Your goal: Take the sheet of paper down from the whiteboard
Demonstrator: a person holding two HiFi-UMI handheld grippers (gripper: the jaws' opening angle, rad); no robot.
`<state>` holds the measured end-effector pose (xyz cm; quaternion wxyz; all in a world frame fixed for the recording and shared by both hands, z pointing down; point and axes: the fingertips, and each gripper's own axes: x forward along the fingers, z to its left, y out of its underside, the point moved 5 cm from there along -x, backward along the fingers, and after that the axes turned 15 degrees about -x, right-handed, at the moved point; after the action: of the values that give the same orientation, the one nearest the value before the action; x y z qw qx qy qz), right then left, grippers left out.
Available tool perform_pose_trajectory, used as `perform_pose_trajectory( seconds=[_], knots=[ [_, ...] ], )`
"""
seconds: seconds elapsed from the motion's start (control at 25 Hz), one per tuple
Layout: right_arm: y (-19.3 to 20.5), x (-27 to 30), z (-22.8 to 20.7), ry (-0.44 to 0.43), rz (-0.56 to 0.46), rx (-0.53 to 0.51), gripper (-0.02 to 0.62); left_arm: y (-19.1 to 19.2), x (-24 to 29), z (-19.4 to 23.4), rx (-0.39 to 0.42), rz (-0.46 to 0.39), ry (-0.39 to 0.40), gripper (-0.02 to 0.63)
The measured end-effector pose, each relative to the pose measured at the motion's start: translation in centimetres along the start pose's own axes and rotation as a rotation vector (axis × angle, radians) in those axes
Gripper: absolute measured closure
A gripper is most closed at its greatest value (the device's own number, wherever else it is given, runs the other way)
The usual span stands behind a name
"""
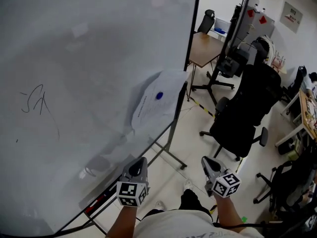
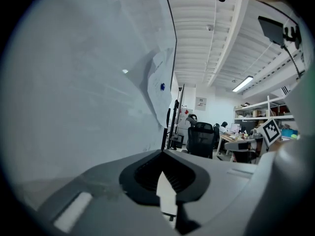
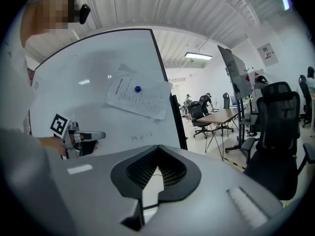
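Observation:
A white sheet of paper (image 1: 158, 100) hangs near the right edge of the whiteboard (image 1: 74, 83), pinned by a small blue magnet (image 1: 159, 95). Its lower corner curls off the board. The right gripper view shows the paper (image 3: 138, 96) up and left of the jaws, and the left gripper view shows the paper (image 2: 160, 90) edge-on. My left gripper (image 1: 137, 164) is shut and empty, low in front of the board, well short of the sheet. My right gripper (image 1: 209, 163) is shut and empty too, off the board's right side above the floor.
A black office chair (image 1: 245, 113) stands close on the right. Behind it are a brown desk (image 1: 205, 48) and a wheeled stand (image 1: 218, 78). The board's metal leg frame (image 1: 168, 150) crosses the floor below the paper. Some scribbles (image 1: 37, 100) mark the board's left.

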<state>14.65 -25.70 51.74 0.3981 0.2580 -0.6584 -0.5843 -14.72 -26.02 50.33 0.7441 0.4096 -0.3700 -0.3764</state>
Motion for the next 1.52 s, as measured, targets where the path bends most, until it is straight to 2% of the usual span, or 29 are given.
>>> perform_pose_trajectory(
  seconds=[0.2,0.36,0.6,0.72,0.84,1.24,1.52],
  knots=[
    [-0.1,4.4,-2.8,-0.097,-0.012,0.014,0.589,-1.0,2.4,0.5,-0.003,-0.021,-0.088,0.603],
    [-0.7,7.5,-7.3,-0.159,-0.026,0.02,0.589,-2.3,5.7,-0.6,0.008,-0.043,-0.15,0.603],
    [-2.5,12.5,-13.8,-0.301,-0.053,-0.01,0.589,-3.8,9.3,-2.5,-0.006,-0.099,-0.299,0.603],
    [-3.4,15.4,-15.5,-0.407,-0.066,-0.032,0.589,-5.0,9.5,-3.1,-0.006,-0.153,-0.406,0.603],
    [-4.5,17.2,-16.8,-0.467,-0.087,-0.043,0.589,-6.7,10.1,-3.9,0.004,-0.2,-0.467,0.603],
    [-9.6,19.8,-15.6,-0.589,-0.197,-0.08,0.589,-11.8,10.0,-6.6,0.123,-0.306,-0.51,0.603],
    [-14.0,19.9,-15.1,-0.613,-0.284,-0.094,0.589,-14.2,10.0,-7.6,0.173,-0.34,-0.512,0.603]
  ],
)
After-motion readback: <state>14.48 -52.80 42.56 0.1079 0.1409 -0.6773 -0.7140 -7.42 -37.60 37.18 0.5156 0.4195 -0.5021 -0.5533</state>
